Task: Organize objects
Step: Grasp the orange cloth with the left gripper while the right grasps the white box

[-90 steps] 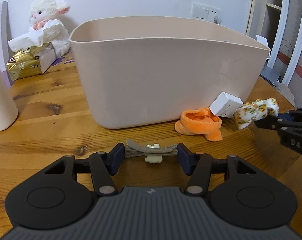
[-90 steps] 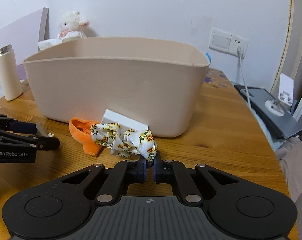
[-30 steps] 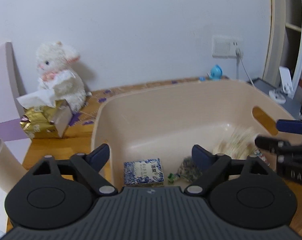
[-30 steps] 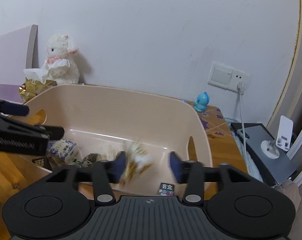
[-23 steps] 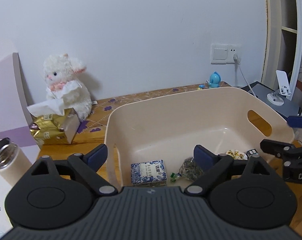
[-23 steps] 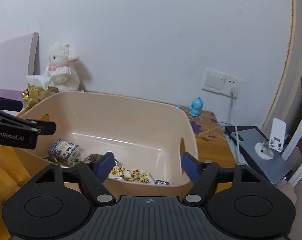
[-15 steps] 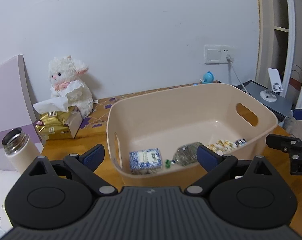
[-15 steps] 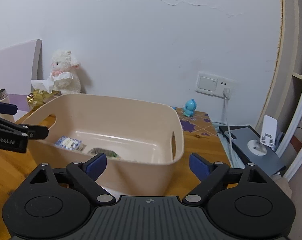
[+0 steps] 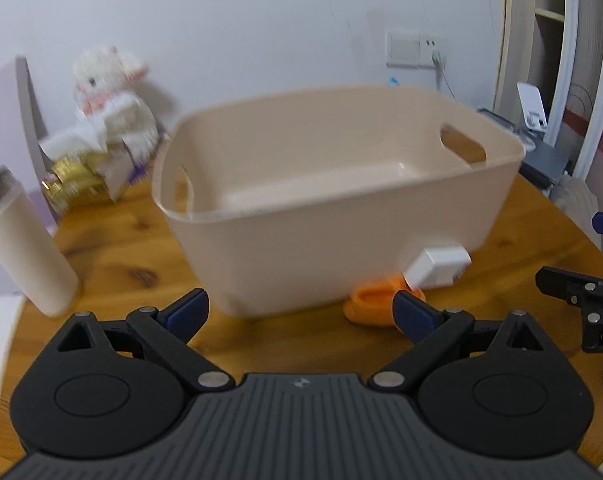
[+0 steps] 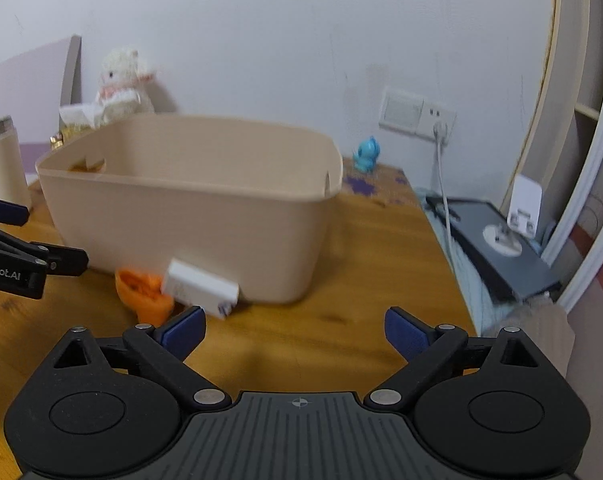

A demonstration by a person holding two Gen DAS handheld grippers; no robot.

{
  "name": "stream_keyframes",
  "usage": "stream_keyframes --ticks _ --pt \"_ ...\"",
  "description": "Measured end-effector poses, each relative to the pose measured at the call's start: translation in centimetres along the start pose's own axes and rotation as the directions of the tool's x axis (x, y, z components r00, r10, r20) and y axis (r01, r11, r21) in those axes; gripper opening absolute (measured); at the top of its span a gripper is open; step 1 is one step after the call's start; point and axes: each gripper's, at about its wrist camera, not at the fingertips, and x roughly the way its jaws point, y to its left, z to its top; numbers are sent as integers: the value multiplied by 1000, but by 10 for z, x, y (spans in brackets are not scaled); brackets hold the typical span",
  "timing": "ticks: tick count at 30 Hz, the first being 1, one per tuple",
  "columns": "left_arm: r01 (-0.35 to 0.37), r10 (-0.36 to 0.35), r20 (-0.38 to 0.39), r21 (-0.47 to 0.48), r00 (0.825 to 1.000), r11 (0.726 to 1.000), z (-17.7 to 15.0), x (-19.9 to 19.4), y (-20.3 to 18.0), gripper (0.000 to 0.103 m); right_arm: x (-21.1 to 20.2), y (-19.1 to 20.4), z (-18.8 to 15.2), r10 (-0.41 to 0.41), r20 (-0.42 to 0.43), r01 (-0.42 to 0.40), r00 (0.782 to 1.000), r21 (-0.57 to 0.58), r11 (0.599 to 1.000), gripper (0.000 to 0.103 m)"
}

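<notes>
Beige bin (image 9: 341, 240) — smooth (handle cutouts), upright

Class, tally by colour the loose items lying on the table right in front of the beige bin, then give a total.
Orange: 1, the orange cloth item
White: 1, the white box
Total: 2, both outside the beige bin

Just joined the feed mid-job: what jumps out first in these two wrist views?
The big beige bin fills the middle of the round wooden table. Against its near wall lie an orange cloth and a white box leaning on it. Both the left gripper and the right gripper have jaws wide open and empty.
</notes>
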Motion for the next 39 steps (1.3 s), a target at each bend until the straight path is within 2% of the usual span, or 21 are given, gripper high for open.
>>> stream_keyframes --ticks 8,12,16,20,28,33,39 --pt "76 -76 -20 -19 997 997 -18 35 -16 99 18 -2 -21 -1 -57 2 998 8 1000 98" --pt "107 -107 -12 4 994 994 -19 43 -26 99 28 -3 -23 -2 -73 4 997 28 1000 98" --pt "76 -76 11 2 997 997 -19 53 -32 99 38 -2 -24 -1 -88 5 996 38 999 98" --pt "57 -58 -35 -39 998 998 -20 65 -27 99 45 0 -23 1 -96 3 995 38 999 98" --pt "-50 46 -38 -117 998 992 -28 63 4 99 55 6 -19 25 -95 -20 995 56 998 98" --pt "-63 56 -55 -130 997 990 -32 58 22 99 63 20 -14 65 -90 -60 994 49 997 100" --pt "-35 29 -63 -103 998 994 -33 62 33 103 74 42 -6 95 -89 -92 991 37 995 103"
